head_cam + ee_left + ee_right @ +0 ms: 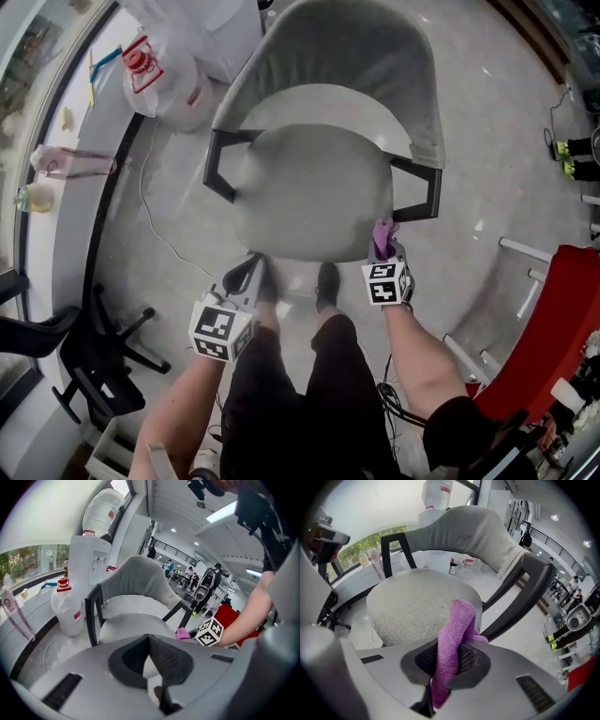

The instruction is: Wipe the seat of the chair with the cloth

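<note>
Grips purple cloth (457,625) in right gripper (386,255) at seat's (309,187) front right corner. Holds left gripper (255,269) closed, empty, near front edge.

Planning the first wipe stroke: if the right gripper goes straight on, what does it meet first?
Probably the chair seat, near its front right edge, with the purple cloth in the right gripper touching first; depth is unclear.
</note>
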Tool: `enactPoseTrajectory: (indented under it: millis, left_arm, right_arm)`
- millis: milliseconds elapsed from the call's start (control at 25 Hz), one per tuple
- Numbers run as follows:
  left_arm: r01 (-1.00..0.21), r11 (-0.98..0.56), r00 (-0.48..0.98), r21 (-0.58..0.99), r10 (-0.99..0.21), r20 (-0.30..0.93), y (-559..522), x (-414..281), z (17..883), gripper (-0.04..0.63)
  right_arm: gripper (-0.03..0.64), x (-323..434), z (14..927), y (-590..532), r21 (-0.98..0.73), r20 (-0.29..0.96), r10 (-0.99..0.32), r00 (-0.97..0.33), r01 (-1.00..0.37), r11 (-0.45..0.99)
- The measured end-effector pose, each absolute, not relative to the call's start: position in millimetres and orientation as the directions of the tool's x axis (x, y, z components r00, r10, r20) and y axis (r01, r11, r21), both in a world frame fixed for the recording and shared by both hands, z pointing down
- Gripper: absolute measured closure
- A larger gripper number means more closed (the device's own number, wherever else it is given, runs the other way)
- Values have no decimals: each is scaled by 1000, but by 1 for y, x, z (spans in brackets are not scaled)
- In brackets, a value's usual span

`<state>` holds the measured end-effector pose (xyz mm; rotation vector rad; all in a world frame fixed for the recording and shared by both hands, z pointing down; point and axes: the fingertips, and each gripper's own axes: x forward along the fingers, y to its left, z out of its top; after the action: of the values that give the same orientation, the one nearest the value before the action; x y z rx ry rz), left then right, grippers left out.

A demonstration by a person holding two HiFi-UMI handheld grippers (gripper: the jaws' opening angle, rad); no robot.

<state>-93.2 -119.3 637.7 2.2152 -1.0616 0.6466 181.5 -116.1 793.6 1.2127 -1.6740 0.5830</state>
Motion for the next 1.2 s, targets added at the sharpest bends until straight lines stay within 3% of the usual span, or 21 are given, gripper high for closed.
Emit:
enactPoseTrajectory:
  millis: [320,560,1200]
  left_arm:
    - [-800,-526,571,289,-518,638,-129,-108,638,598]
    - [-801,-521,572,296,-520,634,-129,-120,638,598]
    - [-825,-477,550,304,-551,628,-136,-185,635,598]
  right_arm:
    - [583,143,820,-107,45,916,-380,-125,-912,409]
    - [582,130,825,-107,14,918,-379,-113,-948,317]
    - [581,8,825,-123,-84,905,-361,-225,-926,368]
